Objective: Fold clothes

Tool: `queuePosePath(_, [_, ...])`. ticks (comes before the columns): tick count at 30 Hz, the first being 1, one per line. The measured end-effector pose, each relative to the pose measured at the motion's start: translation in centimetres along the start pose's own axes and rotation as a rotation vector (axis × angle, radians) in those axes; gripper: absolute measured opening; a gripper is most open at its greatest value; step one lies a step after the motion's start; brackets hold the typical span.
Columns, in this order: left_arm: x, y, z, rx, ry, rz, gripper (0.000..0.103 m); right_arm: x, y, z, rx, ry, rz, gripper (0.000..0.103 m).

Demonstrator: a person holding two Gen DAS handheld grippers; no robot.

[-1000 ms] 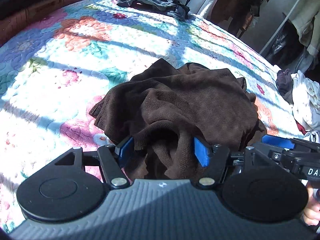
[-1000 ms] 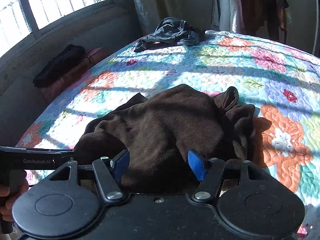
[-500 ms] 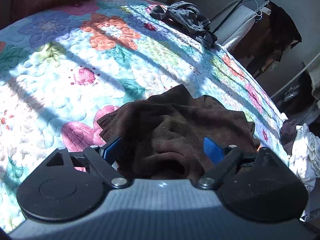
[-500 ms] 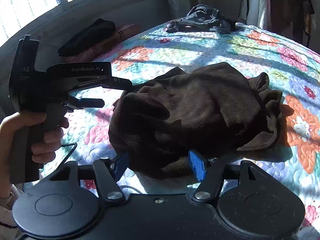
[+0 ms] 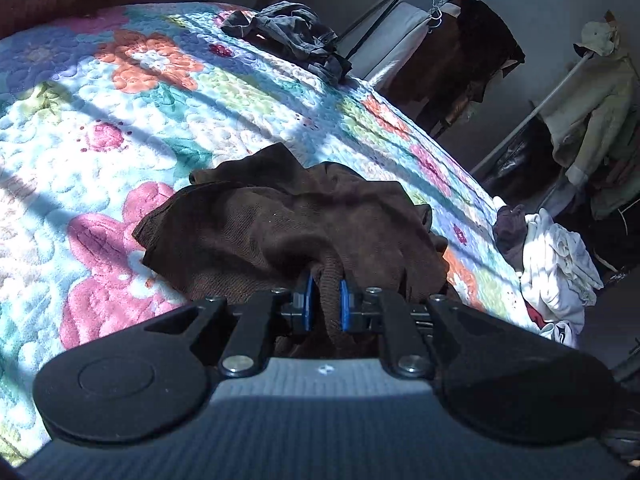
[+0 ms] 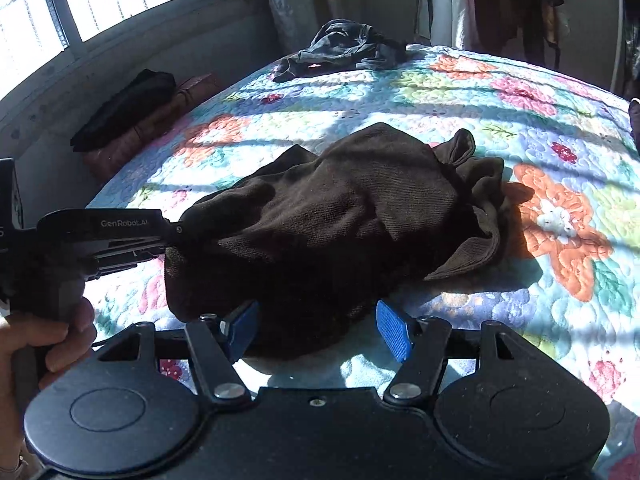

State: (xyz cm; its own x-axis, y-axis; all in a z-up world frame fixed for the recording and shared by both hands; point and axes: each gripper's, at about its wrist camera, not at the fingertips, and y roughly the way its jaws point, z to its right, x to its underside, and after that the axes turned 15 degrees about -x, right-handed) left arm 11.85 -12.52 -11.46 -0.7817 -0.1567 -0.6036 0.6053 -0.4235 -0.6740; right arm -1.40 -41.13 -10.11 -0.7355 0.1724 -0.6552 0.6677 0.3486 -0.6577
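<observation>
The floral quilted bedspread (image 6: 472,92) is puffy, sunlit and barred with shadow. The brown knit garment (image 6: 340,220) lies crumpled in a mound near its front edge, with bare quilt on every side. A dark grey garment (image 6: 344,46) sits well apart at the far edge; a white clothes pile (image 5: 556,256) lies at the right edge. The left gripper (image 5: 325,300), held level, has its jaws narrowed onto a ribbed fold of the brown garment. The right gripper (image 6: 318,330) hovers at the mound's near side, jaws wide, holding nothing.
</observation>
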Motion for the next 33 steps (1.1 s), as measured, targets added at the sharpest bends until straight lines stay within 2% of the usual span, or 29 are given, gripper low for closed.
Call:
queuePosePath(2, [0.0,-1.0,1.2,0.073,0.048,0.041,0.012,-0.7,-1.1,-0.2,0.038,-0.004,0.034,0.07])
queuePosePath(4, [0.2,-1.7,2.8,0.098,0.13,0.078,0.012,-1.2,-2.0,-0.3,0.048,-0.019,0.067,0.07])
queuePosePath(6, [1.0,-1.8,4.3,0.12,0.184,0.074,0.012,-1.6,-2.7,-0.3,0.056,-0.031,0.099,0.071])
queuePosePath(8, [2.5,-1.5,5.4,0.154,0.216,0.031,0.012,-1.8,-2.9,-0.2,0.06,-0.034,0.106,0.072])
queuePosePath(11, [6.0,-1.6,7.7,0.141,0.289,0.038,0.012,-1.6,-2.9,0.0,0.084,-0.006,0.113,0.071])
queuePosePath(13, [8.6,-1.5,9.4,0.124,0.313,0.029,0.012,-1.0,-3.1,-0.7,0.141,-0.005,0.138,0.072])
queuePosePath(15, [10.2,-1.4,9.7,0.152,0.294,0.003,0.012,-0.4,-3.2,-1.5,0.117,-0.05,0.156,0.073])
queuePosePath(16, [10.9,-1.1,9.4,0.169,0.28,-0.031,0.012,-0.3,-3.1,-1.5,0.097,-0.059,0.146,0.076])
queuePosePath(20, [12.3,-0.5,9.1,0.082,0.331,-0.138,0.014,-0.2,-2.0,-0.9,0.053,-0.054,0.072,0.077])
queuePosePath(24, [12.8,-1.4,9.4,0.071,0.418,-0.163,0.014,0.7,-0.5,0.4,-0.01,-0.032,-0.01,0.077])
queuePosePath(27, [12.3,-2.3,9.3,0.021,0.44,-0.173,0.029,1.5,0.0,1.2,-0.016,0.008,0.021,0.077])
queuePosePath(29, [11.6,-3.3,9.0,-0.015,0.44,-0.158,0.033,1.8,-0.1,1.5,-0.022,0.02,0.03,0.077])
queuePosePath(32, [10.1,-6.1,7.5,-0.069,0.452,-0.093,0.047,2.1,-0.6,1.7,-0.049,0.006,0.038,0.077])
queuePosePath(33, [9.7,-6.9,7.1,-0.091,0.459,-0.061,0.055,2.1,-0.8,1.5,-0.063,-0.013,0.041,0.077])
